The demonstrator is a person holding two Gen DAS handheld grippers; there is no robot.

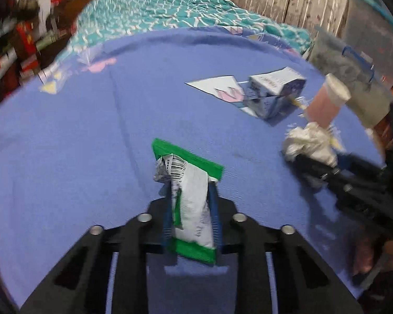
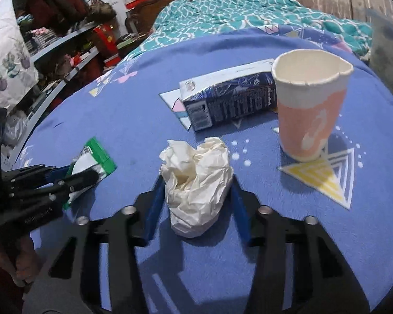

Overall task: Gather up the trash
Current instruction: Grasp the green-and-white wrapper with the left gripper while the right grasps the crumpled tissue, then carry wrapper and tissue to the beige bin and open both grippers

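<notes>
Here, lying on a blue blanket (image 2: 123, 120): a green-and-white wrapper (image 1: 190, 201), being pinched narrowly by the left gripper (image 1: 191, 196), and a crumpled tissue (image 2: 196, 183), being squeezed between the right gripper (image 2: 196, 191) fingers. Just beyond, resting on its side, a blue carton (image 2: 228, 102); standing upright beside it, a pink paper cup (image 2: 310, 104).

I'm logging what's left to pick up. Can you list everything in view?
wrapper: one, green and white, between the left gripper's pads
crumpled paper: one, white, between the right gripper's pads
carton: one, blue and white, lying on the blanket
cup: one, pink and white, upright right of the carton
blanket: one, blue, covering the bed
left gripper: black, shut on the wrapper
right gripper: black, shut on the crumpled paper
</notes>
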